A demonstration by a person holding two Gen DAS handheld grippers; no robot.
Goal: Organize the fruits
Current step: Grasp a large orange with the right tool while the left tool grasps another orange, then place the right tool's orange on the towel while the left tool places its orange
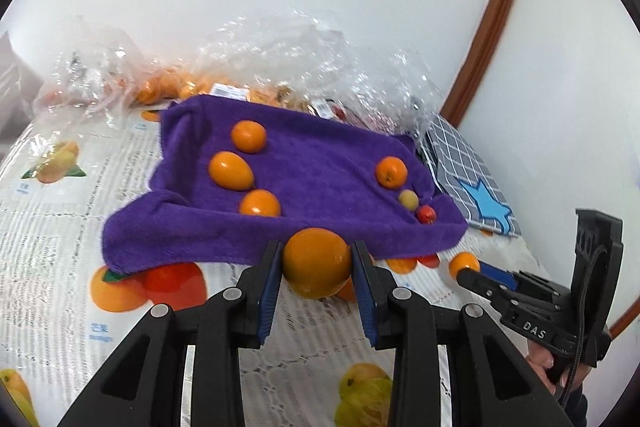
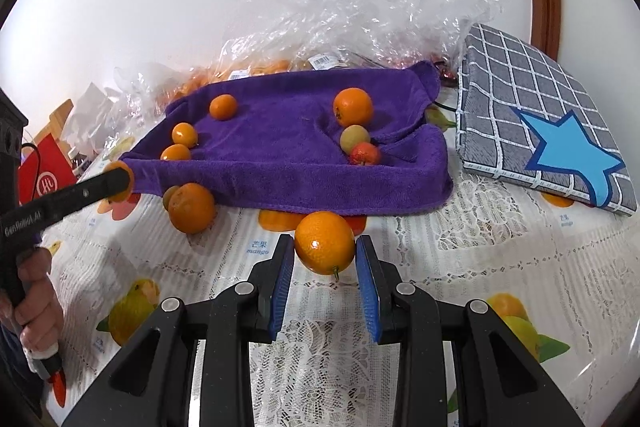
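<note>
A purple towel (image 1: 304, 163) (image 2: 288, 147) lies on the table with several oranges, a pale green fruit (image 1: 408, 199) (image 2: 354, 136) and a small red fruit (image 1: 426, 214) (image 2: 365, 153) on it. My left gripper (image 1: 316, 263) is shut on a large orange (image 1: 316, 261) just in front of the towel's near edge; it shows at the left of the right wrist view (image 2: 116, 181). My right gripper (image 2: 325, 247) is shut on another orange (image 2: 325, 241), also before the towel; it shows at the right of the left wrist view (image 1: 466, 267). One loose orange (image 2: 191, 207) sits on the table.
Clear plastic bags (image 1: 280, 59) (image 2: 360, 19) with more oranges lie behind the towel by the white wall. A grey checked cushion with a blue star (image 1: 472, 171) (image 2: 540, 123) lies to the right. The tablecloth (image 2: 440, 267) has printed fruit. A red box (image 2: 44, 167) stands at the left.
</note>
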